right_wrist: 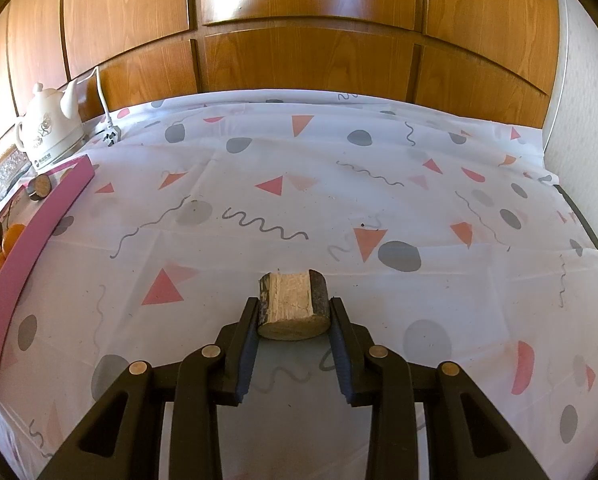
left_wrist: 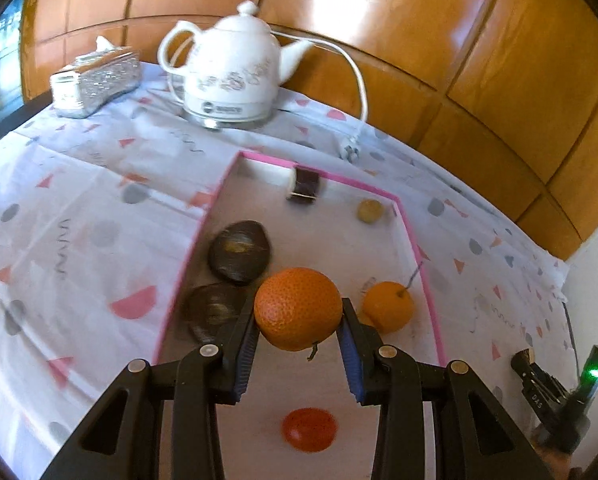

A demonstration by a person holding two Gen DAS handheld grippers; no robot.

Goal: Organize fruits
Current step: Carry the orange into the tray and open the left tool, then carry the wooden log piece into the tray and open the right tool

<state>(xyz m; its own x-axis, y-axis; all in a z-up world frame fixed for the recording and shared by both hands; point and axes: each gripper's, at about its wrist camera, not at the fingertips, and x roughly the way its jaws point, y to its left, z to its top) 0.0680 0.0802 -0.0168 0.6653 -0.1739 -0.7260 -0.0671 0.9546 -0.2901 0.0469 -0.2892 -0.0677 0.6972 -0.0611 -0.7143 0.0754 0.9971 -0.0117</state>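
My left gripper [left_wrist: 299, 320] is shut on a large orange [left_wrist: 298, 307] and holds it above the pink-rimmed tray [left_wrist: 415, 248]. In the tray lie a smaller orange [left_wrist: 388, 306], two dark avocados [left_wrist: 239, 257] [left_wrist: 213, 312], a red tomato [left_wrist: 309, 429], a small tan fruit [left_wrist: 370, 211] and a wood piece [left_wrist: 304, 186]. My right gripper [right_wrist: 294, 312] is shut on a small wood log slice [right_wrist: 293, 305] just above the patterned tablecloth [right_wrist: 339, 200]. The tray's pink wall [right_wrist: 39, 232] shows at far left in the right wrist view.
A white electric kettle [left_wrist: 235, 72] with cord and plug [left_wrist: 349, 151] stands behind the tray, beside a glittery tissue box [left_wrist: 95, 80]. Wooden panels [right_wrist: 299, 20] back the table. The right gripper [left_wrist: 539, 384] shows at the lower right of the left wrist view.
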